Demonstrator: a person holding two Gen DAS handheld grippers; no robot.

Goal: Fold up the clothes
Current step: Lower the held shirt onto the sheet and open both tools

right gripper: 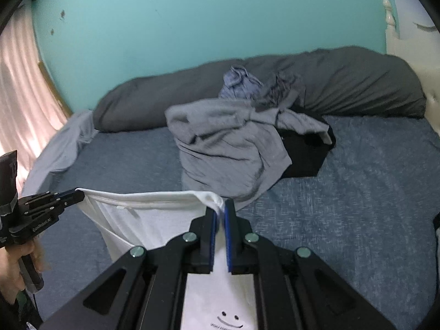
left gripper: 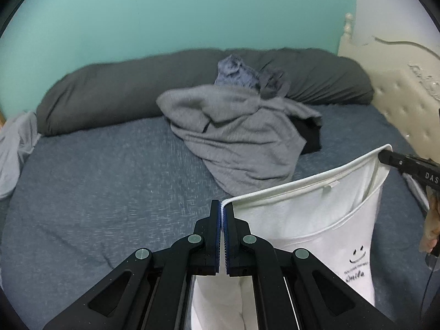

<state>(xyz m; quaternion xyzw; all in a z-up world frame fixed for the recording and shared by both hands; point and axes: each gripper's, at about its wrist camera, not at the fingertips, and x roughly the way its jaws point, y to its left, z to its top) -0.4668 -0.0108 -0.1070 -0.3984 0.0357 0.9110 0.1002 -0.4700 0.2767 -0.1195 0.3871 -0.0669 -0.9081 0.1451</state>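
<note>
A white T-shirt [left gripper: 316, 220] with a small smiley print hangs stretched between both grippers above the blue bed sheet [left gripper: 96, 192]. My left gripper [left gripper: 222, 206] is shut on one corner of its top edge. My right gripper [right gripper: 220, 209] is shut on the other corner, with white cloth bunched between the pads. In the left wrist view the right gripper [left gripper: 385, 155] pinches the shirt at the right edge. The right wrist view shows the left gripper [right gripper: 79, 194] at the shirt's left end, held by a hand. The shirt's lower part is hidden behind my fingers.
A heap of clothes lies mid-bed: a grey garment [left gripper: 242, 143], a black one [right gripper: 305, 154] under it and a bluish one [left gripper: 236, 74] on top. A long dark grey pillow [left gripper: 123, 90] runs along the teal wall. A cream headboard [left gripper: 407, 104] stands right; pale cloth [left gripper: 13, 148] hangs left.
</note>
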